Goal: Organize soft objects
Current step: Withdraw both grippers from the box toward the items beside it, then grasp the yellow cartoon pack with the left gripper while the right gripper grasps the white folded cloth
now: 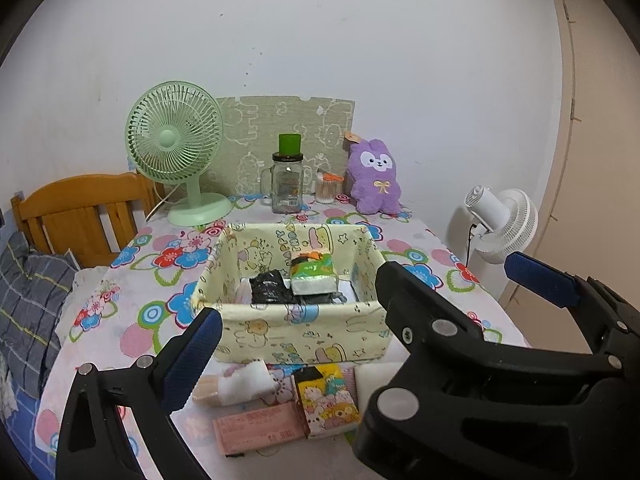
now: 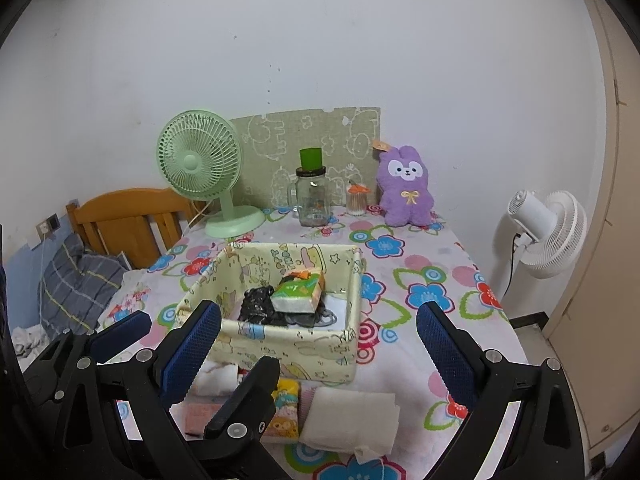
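Note:
A pale yellow cartoon-print fabric basket (image 1: 296,332) (image 2: 280,344) stands mid-table and holds a green tissue pack (image 1: 314,272) (image 2: 298,294) and a black crumpled item (image 1: 268,286). Before it lie a white soft roll (image 1: 246,384), a yellow cartoon tissue pack (image 1: 328,400), a pink packet (image 1: 260,428) and a white folded cloth (image 2: 348,416). A purple plush (image 1: 376,178) (image 2: 406,186) sits against the back wall. My left gripper (image 1: 320,320) hovers open above the front items, holding nothing. My right gripper (image 2: 320,312) (image 1: 452,268) is beside it, open and empty; it hides the left gripper's right finger.
A green desk fan (image 1: 176,148), a glass jar with a green lid (image 1: 288,184) and a swab jar (image 1: 326,190) line the back. A white floor fan (image 2: 548,232) stands off the table's right edge. A wooden headboard (image 1: 84,212) and plaid pillow (image 1: 28,292) are left.

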